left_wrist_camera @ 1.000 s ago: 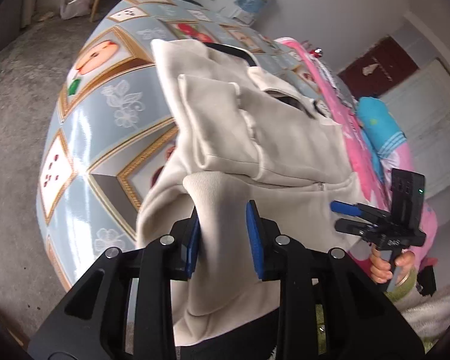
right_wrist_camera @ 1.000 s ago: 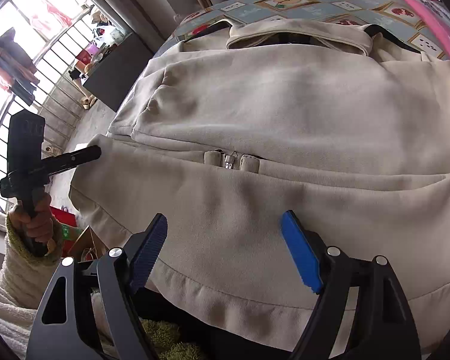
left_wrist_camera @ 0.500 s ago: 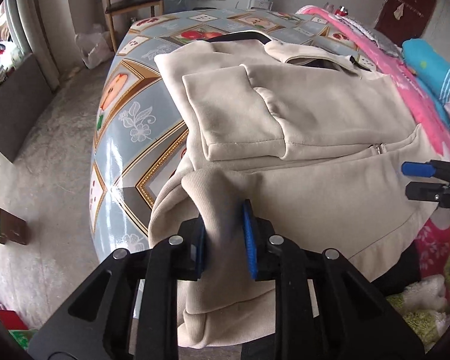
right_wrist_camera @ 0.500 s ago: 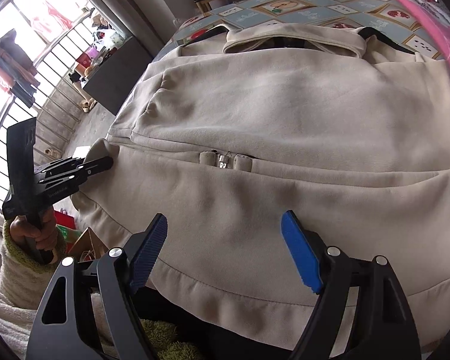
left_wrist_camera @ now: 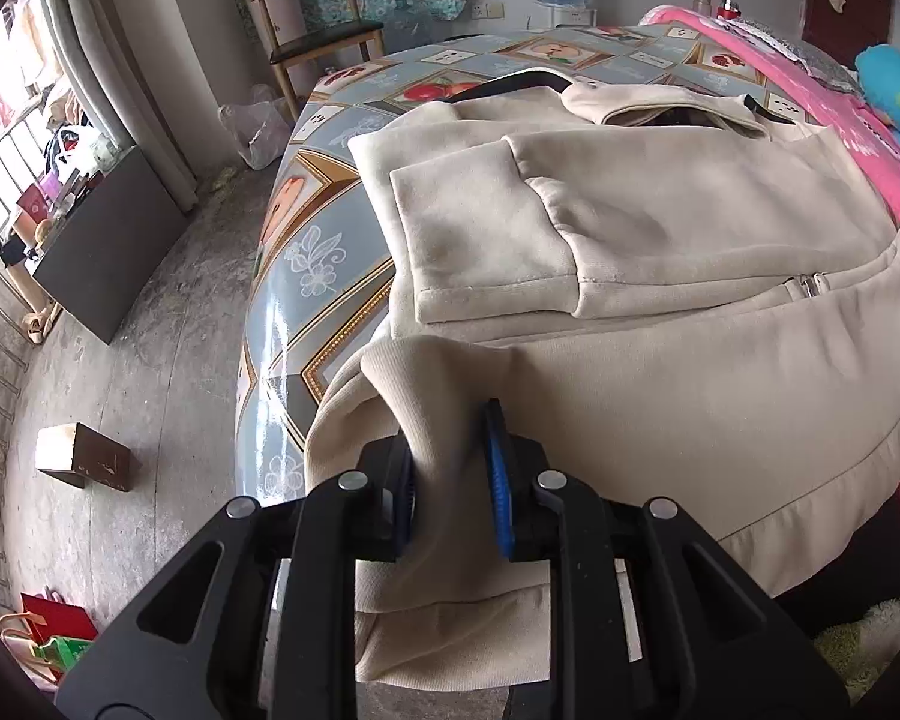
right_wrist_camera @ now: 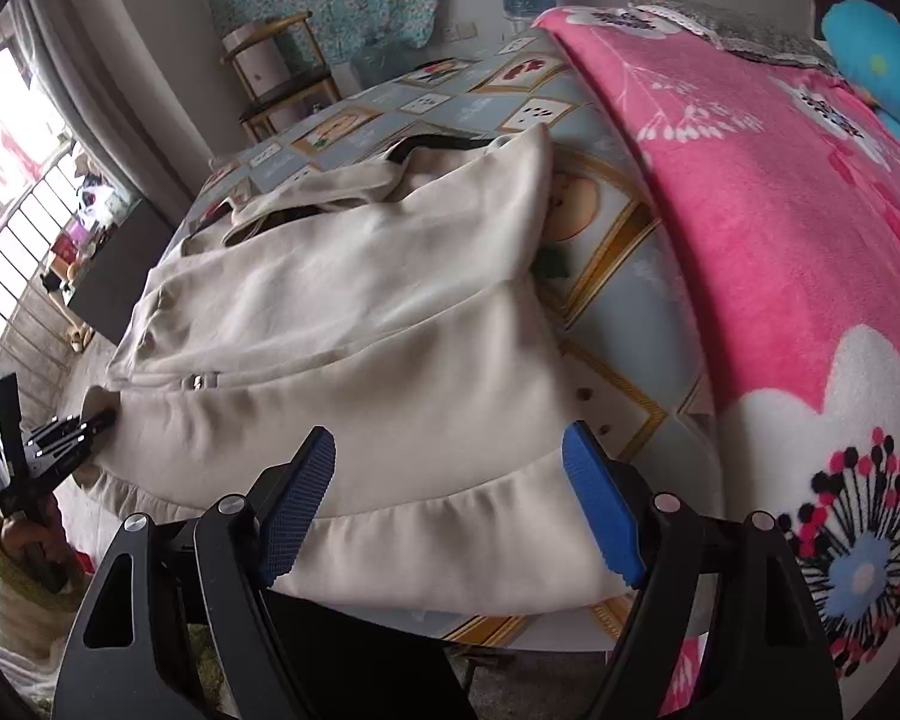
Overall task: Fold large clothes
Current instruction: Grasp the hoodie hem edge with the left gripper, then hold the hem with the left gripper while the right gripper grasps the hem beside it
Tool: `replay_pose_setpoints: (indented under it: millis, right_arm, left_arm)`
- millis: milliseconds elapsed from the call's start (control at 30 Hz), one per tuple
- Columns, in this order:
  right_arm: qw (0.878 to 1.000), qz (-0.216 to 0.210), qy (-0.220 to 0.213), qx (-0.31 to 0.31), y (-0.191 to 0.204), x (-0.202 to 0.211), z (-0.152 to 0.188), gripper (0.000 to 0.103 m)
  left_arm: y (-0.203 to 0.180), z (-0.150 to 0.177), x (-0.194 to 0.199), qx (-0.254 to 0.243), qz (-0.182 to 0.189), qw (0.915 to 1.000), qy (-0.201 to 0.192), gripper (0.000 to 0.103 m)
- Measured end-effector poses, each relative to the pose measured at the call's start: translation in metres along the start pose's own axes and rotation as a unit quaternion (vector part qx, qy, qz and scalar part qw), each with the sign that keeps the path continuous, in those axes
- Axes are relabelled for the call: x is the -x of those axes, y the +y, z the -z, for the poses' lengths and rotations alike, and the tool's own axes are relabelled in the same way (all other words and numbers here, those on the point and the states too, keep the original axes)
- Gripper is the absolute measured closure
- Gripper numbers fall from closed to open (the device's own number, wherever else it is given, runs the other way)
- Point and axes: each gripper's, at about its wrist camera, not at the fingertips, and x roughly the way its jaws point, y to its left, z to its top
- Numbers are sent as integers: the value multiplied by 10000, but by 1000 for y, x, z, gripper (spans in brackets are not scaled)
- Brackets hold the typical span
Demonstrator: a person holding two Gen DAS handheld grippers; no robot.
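A cream fleece zip-up jacket lies spread on the worktop, which wears a glossy blue patterned cloth. The left gripper pinches a bunched fold at the jacket's near left corner. The right gripper hovers with its blue pads spread wide over the hem, gripping nothing. The jacket's lowest edge hangs behind the grippers, out of sight.

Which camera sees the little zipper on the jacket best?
The left wrist view: the zipper is near and clear on the beige jacket. In the right wrist view, the zipper is a tiny glint far away.
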Motion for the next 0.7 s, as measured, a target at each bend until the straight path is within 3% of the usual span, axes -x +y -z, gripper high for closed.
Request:
replay_pose_setpoints:
  millis: [200,400,700]
  right_arm:
    - [9966,-714,161,-388,-32,-31,-27,46]
    - [9865,-1386,569,-666,-53,-61,-37,50]
    - [9655,-2447,853,-243,-54,-46,-33,50]
  left_arm:
    - [-3,-2,-2,48,-91,9999,49,83]
    - [-6,-3,-3,20,-138,9999,88,83]
    - [-6,-4,-4,6,-159,9998,135,83]
